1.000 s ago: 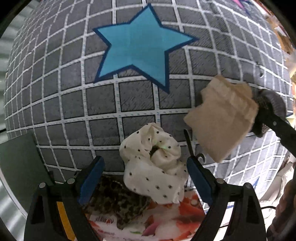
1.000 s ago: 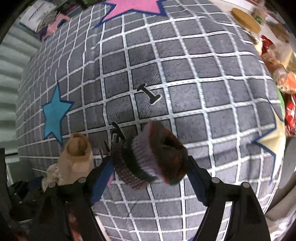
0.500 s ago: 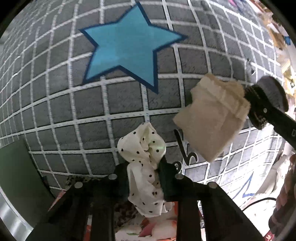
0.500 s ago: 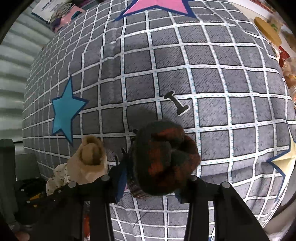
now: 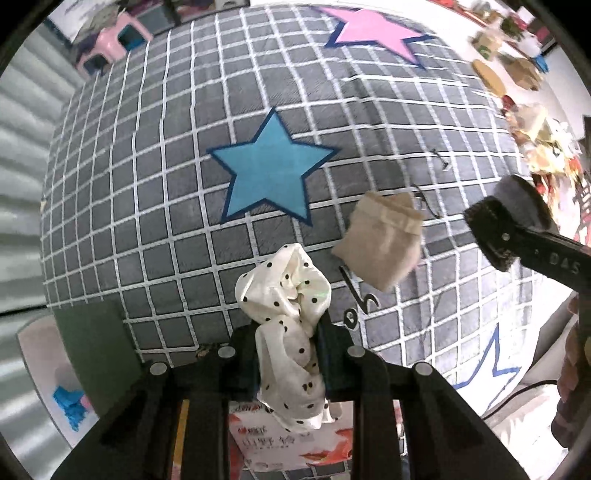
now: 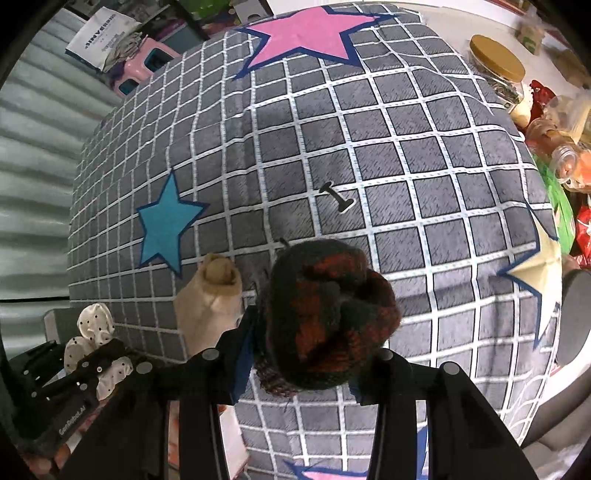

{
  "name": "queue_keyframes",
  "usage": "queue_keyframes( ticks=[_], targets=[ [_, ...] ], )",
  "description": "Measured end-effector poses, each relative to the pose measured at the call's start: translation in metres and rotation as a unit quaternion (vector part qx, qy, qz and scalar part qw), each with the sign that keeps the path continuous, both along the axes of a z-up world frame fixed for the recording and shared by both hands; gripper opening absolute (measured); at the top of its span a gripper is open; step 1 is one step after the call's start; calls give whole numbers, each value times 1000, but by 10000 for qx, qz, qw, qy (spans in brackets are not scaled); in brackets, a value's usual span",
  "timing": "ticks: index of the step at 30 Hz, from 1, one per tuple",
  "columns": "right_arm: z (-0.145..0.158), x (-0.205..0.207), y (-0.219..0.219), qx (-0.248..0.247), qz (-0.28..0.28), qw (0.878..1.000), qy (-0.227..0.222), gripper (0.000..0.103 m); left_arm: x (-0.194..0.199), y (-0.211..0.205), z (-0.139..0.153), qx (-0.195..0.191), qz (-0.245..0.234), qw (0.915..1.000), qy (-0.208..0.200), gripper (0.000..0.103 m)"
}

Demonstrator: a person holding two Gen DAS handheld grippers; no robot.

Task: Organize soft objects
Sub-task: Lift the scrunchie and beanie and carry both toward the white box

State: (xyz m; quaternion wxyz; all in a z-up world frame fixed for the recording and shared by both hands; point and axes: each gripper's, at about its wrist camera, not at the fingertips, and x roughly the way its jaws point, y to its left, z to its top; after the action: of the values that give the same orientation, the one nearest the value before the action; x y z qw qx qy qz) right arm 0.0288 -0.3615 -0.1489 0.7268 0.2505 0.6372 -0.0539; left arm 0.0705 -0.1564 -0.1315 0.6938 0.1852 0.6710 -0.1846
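My left gripper [image 5: 288, 332] is shut on a white scrunchie with black dots [image 5: 286, 295], held above the grey checked bedspread [image 5: 166, 184]. My right gripper [image 6: 306, 354] is shut on a dark red-and-black knitted bundle [image 6: 328, 314]; a beige sock [image 6: 212, 295] hangs at its left side. In the left wrist view the beige sock [image 5: 384, 240] hangs by the right gripper's finger [image 5: 517, 229]. The dotted scrunchie also shows in the right wrist view [image 6: 92, 325], at the lower left.
The bedspread has a blue star [image 5: 269, 170], a pink star [image 6: 306, 33] and a cream star [image 6: 535, 269]. A small black dumbbell print [image 6: 338, 197] lies mid-spread. Jars and packets [image 6: 498, 66] crowd the right edge. A printed box [image 5: 295, 443] sits below the left gripper.
Both grippers closed on their objects and lifted away from the bedspread; the views now take in much more of the bed. The beige sock stays beside the right gripper.
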Motion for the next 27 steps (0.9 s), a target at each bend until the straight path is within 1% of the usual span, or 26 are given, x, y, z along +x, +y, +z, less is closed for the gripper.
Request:
queue_keyframes(
  ticks=[2,4,8,10,14,20,24,27],
  targets=[
    [6,-1,3,9,34,10000,-52,43,-4,4,12,-67,-28,9999,-103,26],
    [15,-1,13,5,127,9998,-123,43,-9,21,26,-120,-38,9997,-204,26],
    [31,1,35,10,334,9990,-293,43,-11,35,42,-120,-17,9990,-425,26],
    [38,3,49,9,450,9983,-360,43,-9,42,52,-124,58,9983,-567,26],
    [54,5,78,-41,718,9962,-499,43,-8,67,71,-182,268,9970,-707,26],
    [78,6,119,-160,1059,9918,-697,43,-12,105,92,-231,539,9942,-900,26],
    [94,3,142,-270,1235,9888,-798,43,-20,124,101,-233,554,9932,-1001,26],
    [103,-3,156,-320,1332,9871,-833,43,-27,137,105,-293,595,9930,-981,26]
  ],
)
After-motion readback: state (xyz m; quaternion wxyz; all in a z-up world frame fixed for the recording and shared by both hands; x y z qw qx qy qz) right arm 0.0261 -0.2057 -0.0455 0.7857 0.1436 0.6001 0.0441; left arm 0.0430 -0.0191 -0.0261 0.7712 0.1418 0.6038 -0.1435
